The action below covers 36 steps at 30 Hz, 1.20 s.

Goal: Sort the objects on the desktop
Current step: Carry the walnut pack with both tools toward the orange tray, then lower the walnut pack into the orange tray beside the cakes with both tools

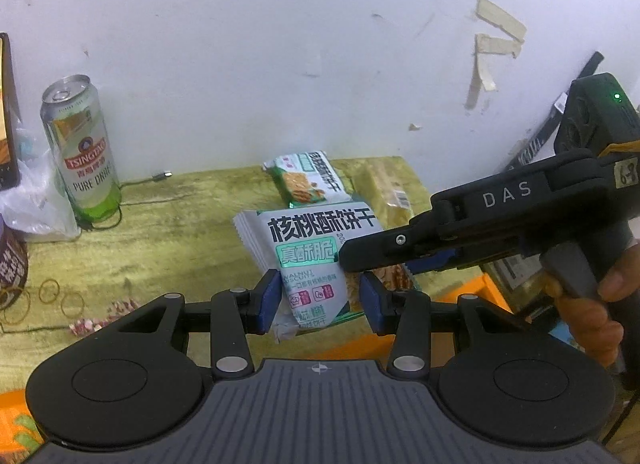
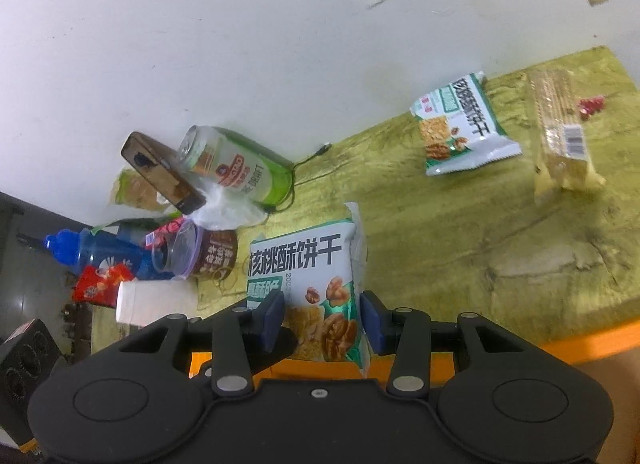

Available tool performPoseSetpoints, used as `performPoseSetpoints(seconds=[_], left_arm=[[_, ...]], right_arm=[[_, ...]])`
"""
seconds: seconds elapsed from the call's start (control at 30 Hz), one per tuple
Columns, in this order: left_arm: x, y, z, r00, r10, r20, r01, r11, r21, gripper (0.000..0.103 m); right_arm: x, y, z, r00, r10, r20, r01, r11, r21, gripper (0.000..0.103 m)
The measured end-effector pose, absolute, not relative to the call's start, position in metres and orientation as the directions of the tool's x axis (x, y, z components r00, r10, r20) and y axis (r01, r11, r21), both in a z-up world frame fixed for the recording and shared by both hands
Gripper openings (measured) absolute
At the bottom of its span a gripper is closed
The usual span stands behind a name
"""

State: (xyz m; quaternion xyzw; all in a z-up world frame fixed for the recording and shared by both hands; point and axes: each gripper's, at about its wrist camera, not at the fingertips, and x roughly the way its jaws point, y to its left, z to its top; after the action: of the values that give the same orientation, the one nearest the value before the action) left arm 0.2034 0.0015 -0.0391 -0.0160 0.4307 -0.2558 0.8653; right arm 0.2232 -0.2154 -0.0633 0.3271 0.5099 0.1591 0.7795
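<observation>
Two grippers clasp one walnut biscuit packet (image 1: 304, 260) between them, holding it up off the desk (image 1: 172, 232). In the left wrist view the left gripper (image 1: 320, 300) has its blue fingers (image 1: 268, 300) pressed on the packet's lower end, one at each side, while the right gripper (image 1: 360, 256) reaches in from 3 o'clock and pinches the packet's right edge; a hand (image 1: 592, 304) wraps its handle at 4 o'clock. In the right wrist view the right gripper (image 2: 322, 320) shows the same packet (image 2: 316, 296) standing between its blue fingers (image 2: 370, 322), which are clamped on its walnut-printed end.

On the desk beyond, a second, smaller walnut biscuit packet (image 1: 308, 180) lies flat at 12 o'clock from the held one, near the wall (image 1: 280, 44). A clear-wrapped cracker pack (image 1: 384, 192) lies just beside it at 3 o'clock. A green beer can (image 1: 80, 152) stands upright at 10 o'clock, close to the wall, with a thin black cable (image 1: 144, 184) trailing from its base. Several rubber bands (image 1: 60, 300) lie loose at 9 o'clock of the left gripper.

The right wrist view shows clutter at 9 o'clock: a brown lidded cup (image 2: 204, 256), a blue bottle (image 2: 88, 256) lying down, a white paper cup (image 2: 152, 300) on its side, and a red packet (image 2: 100, 284). Small red pieces (image 2: 592, 106) sit at 2 o'clock, beyond the cracker pack.
</observation>
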Motion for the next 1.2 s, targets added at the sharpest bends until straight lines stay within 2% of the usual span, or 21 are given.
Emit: performPoseSetpoints(seconds=[0.33,0.73,1.2], left_arm=[[0.168,-0.028,-0.043,0.465,-0.471,-0.750,0.464,0.851,-0.248,0.043],[0.130,-0.054,-0.069,0.390,-0.491,-0.779,0.503,0.822,-0.266,0.043],[0.117,-0.058,-0.099,0.352,-0.481,-0.803,0.498,0.823,-0.274,0.043]], right_arm=[[0.178,-0.244,-0.070,0.433,0.587,-0.684,0.104,0.721,0.685,0.041],[0.131,-0.264,-0.095,0.395,0.571,-0.720,0.156,0.730,0.665,0.041],[0.117,-0.262,-0.123,0.348,0.558,-0.754,0.178,0.750,0.637,0.041]])
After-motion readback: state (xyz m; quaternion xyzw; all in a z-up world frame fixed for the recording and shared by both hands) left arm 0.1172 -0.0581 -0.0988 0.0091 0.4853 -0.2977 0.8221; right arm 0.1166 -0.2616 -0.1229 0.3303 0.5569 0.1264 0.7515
